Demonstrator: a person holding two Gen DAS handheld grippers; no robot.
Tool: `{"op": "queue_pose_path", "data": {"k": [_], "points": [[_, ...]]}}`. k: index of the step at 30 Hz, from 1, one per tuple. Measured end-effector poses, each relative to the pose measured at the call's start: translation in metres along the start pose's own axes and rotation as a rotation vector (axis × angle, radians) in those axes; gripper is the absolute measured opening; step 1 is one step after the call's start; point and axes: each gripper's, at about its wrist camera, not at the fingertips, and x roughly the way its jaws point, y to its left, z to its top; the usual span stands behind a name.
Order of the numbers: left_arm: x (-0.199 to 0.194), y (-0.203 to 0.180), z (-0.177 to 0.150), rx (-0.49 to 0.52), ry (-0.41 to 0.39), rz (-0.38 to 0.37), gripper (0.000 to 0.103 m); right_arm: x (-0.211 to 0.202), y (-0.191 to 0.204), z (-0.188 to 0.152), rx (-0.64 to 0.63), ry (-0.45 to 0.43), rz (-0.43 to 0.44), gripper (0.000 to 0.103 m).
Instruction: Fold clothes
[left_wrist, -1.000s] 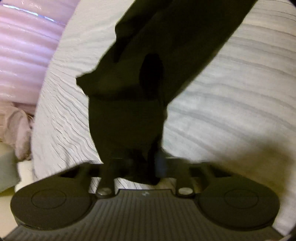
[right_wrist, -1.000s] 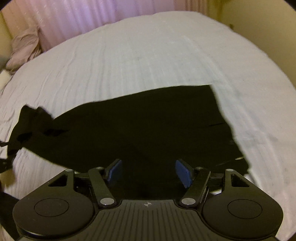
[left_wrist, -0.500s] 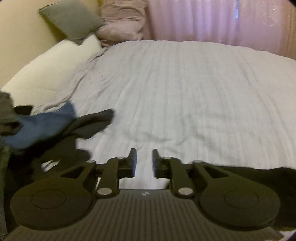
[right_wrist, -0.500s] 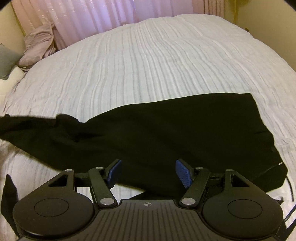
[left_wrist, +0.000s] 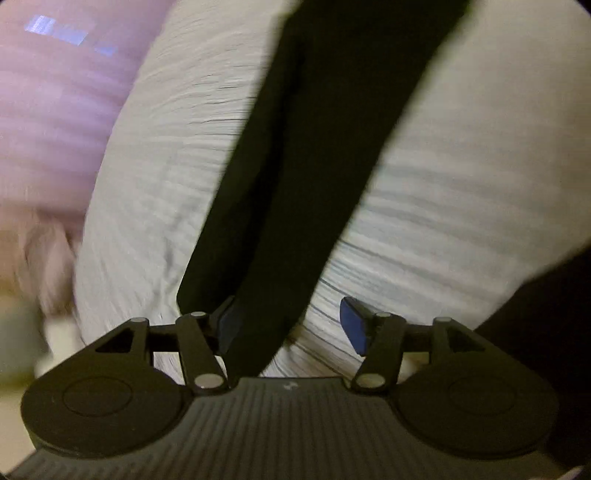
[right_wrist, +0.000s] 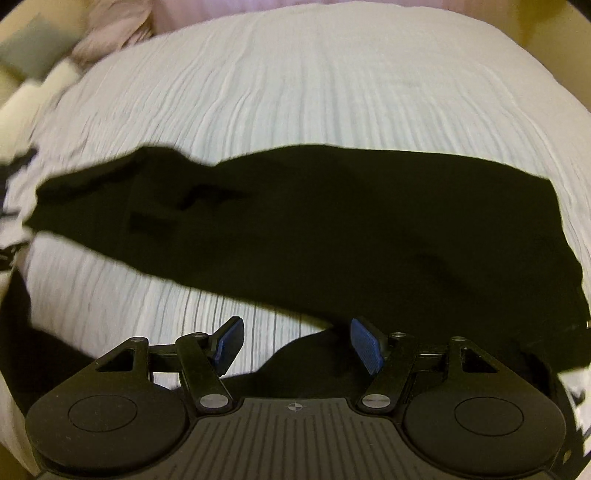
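Observation:
A black garment (right_wrist: 332, 221) lies spread across the white ribbed bedspread (right_wrist: 295, 81). In the left wrist view a long black strip of it (left_wrist: 314, 147) runs from the top down between the fingers. My left gripper (left_wrist: 291, 328) is open; the strip lies against its left pad (left_wrist: 225, 325), not pinched. My right gripper (right_wrist: 299, 347) is open and empty, just over the garment's near edge. The left view is motion-blurred.
Pink curtains (left_wrist: 55, 92) hang behind the bed. Pink and grey pillows (right_wrist: 110, 29) sit at the bed's far left corner. More dark clothing (right_wrist: 14, 295) lies at the left edge of the right wrist view.
The left gripper swung from looking along the bed toward the pillows back over the black strip, and its jaws opened wider. The right gripper drew back slightly; the garment lies flatter.

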Motion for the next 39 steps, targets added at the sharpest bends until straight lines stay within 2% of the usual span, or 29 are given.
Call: {"op": "queue_pose_path", "data": {"k": [3,4,5,6,7,10,14,16,19,24,27,30,31,35,37,39], "points": [[0.023,-0.009,-0.007,0.093,0.009,0.045,0.053,0.008,0.003,-0.009,-0.074,0.017,-0.031,0.067],[0.030,-0.007,-0.009,0.102,0.019,0.053,0.046,0.010,0.003,-0.012,-0.095,0.021,-0.042,0.067],[0.037,-0.004,-0.011,0.111,0.029,0.060,0.023,0.012,0.003,-0.016,-0.115,0.025,-0.054,0.067],[0.042,-0.002,-0.011,0.105,0.051,0.050,0.007,0.014,0.001,-0.019,-0.118,0.029,-0.064,0.067],[0.046,0.006,-0.014,0.091,0.068,0.034,0.001,0.017,0.000,-0.022,-0.120,0.034,-0.074,0.067],[0.019,0.021,-0.023,0.027,0.047,0.023,0.001,0.022,-0.005,-0.028,-0.121,0.044,-0.092,0.067],[-0.031,0.026,-0.043,-0.045,0.106,-0.006,0.001,0.018,-0.008,-0.030,-0.126,0.038,-0.093,0.067],[-0.040,0.018,-0.051,-0.055,0.139,-0.044,0.001,0.017,-0.011,-0.031,-0.112,0.035,-0.089,0.067],[-0.032,0.006,-0.060,-0.056,0.217,-0.081,0.005,0.020,-0.012,-0.032,-0.092,0.044,-0.074,0.067],[-0.051,0.025,-0.064,-0.206,0.262,-0.062,0.011,0.008,-0.013,-0.033,-0.090,0.028,-0.057,0.067],[-0.068,0.038,-0.060,-0.281,0.258,-0.038,0.013,-0.008,-0.032,-0.041,-0.017,0.009,-0.088,0.067],[-0.087,0.045,-0.040,-0.329,0.224,-0.029,0.017,-0.027,-0.063,-0.052,0.063,-0.012,-0.137,0.067],[-0.094,0.044,-0.028,-0.340,0.204,-0.033,0.021,-0.033,-0.074,-0.055,0.088,-0.020,-0.155,0.067],[-0.118,0.029,0.032,-0.336,0.112,-0.082,0.024,-0.054,-0.134,-0.066,0.193,-0.028,-0.214,0.067],[-0.127,0.015,0.067,-0.305,0.063,-0.114,0.024,-0.065,-0.161,-0.075,0.179,-0.023,-0.247,0.067],[-0.135,-0.001,0.103,-0.273,0.011,-0.143,0.026,-0.076,-0.177,-0.087,0.081,0.003,-0.275,0.067]]}}
